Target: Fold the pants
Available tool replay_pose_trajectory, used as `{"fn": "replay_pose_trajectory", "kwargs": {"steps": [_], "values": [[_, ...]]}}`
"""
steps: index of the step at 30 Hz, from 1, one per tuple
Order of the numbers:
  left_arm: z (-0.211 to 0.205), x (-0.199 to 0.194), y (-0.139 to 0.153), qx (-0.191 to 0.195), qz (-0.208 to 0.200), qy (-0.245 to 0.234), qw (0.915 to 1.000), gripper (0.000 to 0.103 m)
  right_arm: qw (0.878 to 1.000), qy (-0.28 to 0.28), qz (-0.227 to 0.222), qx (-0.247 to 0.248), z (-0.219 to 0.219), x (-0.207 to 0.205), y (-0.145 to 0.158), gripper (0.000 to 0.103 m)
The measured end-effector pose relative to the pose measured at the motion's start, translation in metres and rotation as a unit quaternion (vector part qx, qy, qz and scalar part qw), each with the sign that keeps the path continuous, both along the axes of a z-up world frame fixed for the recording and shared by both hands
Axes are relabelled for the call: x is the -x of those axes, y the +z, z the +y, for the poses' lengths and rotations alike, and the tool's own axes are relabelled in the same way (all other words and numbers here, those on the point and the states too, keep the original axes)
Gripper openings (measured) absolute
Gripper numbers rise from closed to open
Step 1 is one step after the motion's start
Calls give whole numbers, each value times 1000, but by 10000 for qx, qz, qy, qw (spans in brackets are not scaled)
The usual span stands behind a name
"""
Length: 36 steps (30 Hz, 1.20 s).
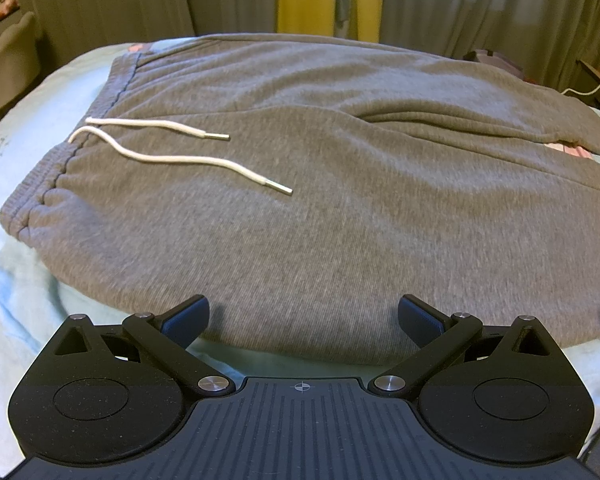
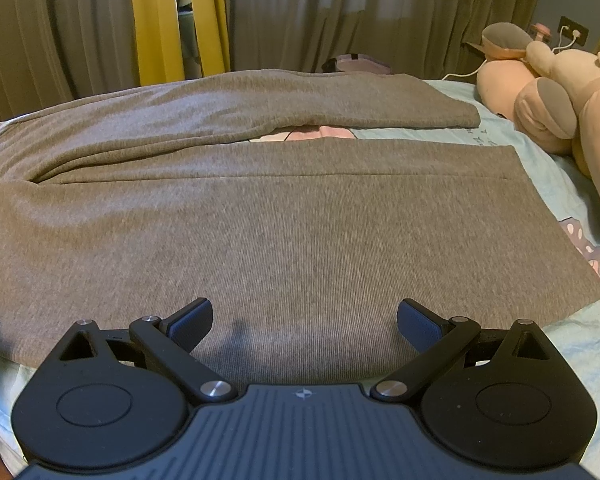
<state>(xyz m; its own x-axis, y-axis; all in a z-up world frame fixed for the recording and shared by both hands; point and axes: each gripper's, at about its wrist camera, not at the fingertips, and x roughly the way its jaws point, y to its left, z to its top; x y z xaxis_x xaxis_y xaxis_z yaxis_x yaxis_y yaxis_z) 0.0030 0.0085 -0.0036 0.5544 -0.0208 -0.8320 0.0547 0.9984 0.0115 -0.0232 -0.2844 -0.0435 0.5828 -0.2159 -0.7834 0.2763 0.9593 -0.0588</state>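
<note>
No folds yet: pants [image 1: 320, 200] flat across the bed [image 1: 28, 128], filling mid-frame, legs apart; drawstring [image 1: 172, 156] upper left. Left gripper [image 1: 303, 320] and right gripper [image 2: 304, 320] spread wide, empty, at the near edge.

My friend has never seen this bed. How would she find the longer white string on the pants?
Start at the bed with the pale blue sheet, where grey pants lie flat. Go to their ribbed waistband, where two white strings come out. The longer string is the wavy one nearer the left tool, ending in a silver tip; the shorter string lies straighter, behind it.
</note>
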Motion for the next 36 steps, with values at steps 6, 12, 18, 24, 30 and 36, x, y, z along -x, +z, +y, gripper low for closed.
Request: {"fn": "replay_pose_trajectory", "kwargs": {"steps": [6, 12, 18, 24, 30, 36], "values": [[0, 0, 0, 8, 3, -2, 10000, 103, 10000, 3, 29, 17, 0, -2, -1, 99], [1, -1, 0, 3, 15, 15, 10000, 103, 10000, 26, 69, 27, 0, -4, -3, 99], [1, -1, 0, 20, 27, 20, 10000, 103, 9999, 35, 107, 16, 1, -5, -4, 99], [1, -2, 0, 14, 32, 18, 10000, 103, 9999, 28, 166, -35, 0, -9, -8, 99], [4, -3, -1, 59, 58, 43, 10000, 103, 9997, 54, 247, -37, 4, -14, -13, 99], [4, -5, -3, 89, 123, 70, 9999, 103, 9993, -7, 330, -161, 2, -21, -20, 99]]}}
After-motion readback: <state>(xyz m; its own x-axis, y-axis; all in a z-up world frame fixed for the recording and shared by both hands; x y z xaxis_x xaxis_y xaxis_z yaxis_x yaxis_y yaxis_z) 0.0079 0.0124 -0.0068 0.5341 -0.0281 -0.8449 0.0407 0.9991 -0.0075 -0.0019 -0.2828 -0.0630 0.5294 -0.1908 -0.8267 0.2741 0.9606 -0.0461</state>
